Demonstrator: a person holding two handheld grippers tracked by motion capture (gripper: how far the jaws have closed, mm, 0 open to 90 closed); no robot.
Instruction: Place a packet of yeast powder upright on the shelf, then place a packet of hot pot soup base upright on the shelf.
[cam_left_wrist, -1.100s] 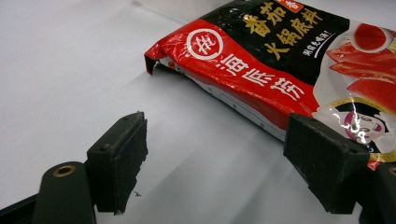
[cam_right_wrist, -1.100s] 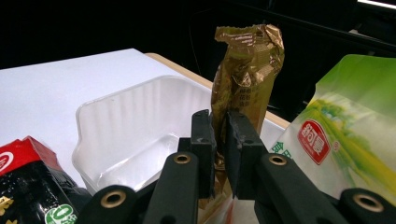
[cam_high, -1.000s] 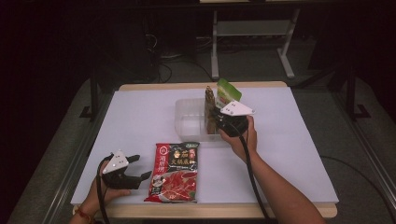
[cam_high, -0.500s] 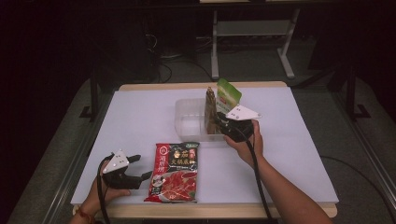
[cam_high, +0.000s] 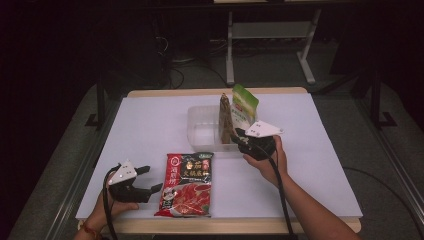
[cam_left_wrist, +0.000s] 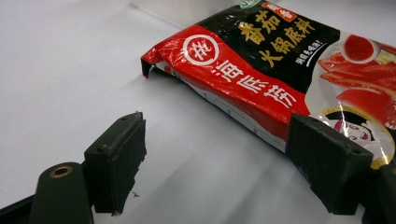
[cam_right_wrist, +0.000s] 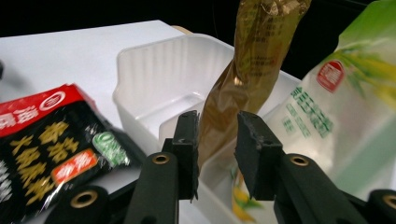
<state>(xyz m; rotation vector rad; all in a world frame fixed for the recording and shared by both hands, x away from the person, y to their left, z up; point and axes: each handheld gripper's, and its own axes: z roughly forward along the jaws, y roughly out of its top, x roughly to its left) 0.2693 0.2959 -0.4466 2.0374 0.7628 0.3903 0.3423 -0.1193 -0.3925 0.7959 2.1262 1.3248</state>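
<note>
A clear plastic bin (cam_high: 200, 131) (cam_right_wrist: 154, 79) sits mid-table. A brown pouch (cam_high: 224, 119) (cam_right_wrist: 254, 51) and a green pouch (cam_high: 244, 106) (cam_right_wrist: 345, 102) stand upright in its right end. My right gripper (cam_high: 240, 137) (cam_right_wrist: 217, 140) hovers at the bin's near right corner, its jaws a narrow gap apart; the brown pouch's lower edge lies in line with that gap, just beyond the tips. A red and black hotpot packet (cam_high: 187, 182) (cam_left_wrist: 280, 70) (cam_right_wrist: 42, 140) lies flat near the front edge. My left gripper (cam_high: 152, 179) (cam_left_wrist: 215, 154) rests open on the table at the packet's left edge.
White sheet (cam_high: 150, 125) covers the table, with bare space left of the bin and right of my right hand. The wooden front edge (cam_high: 225, 226) runs just below the packet. Dark floor and metal frames (cam_high: 270, 35) lie beyond the far edge.
My right gripper has drawn back toward the person, away from the brown pouch, which stays standing in the bin. The left gripper has barely moved.
</note>
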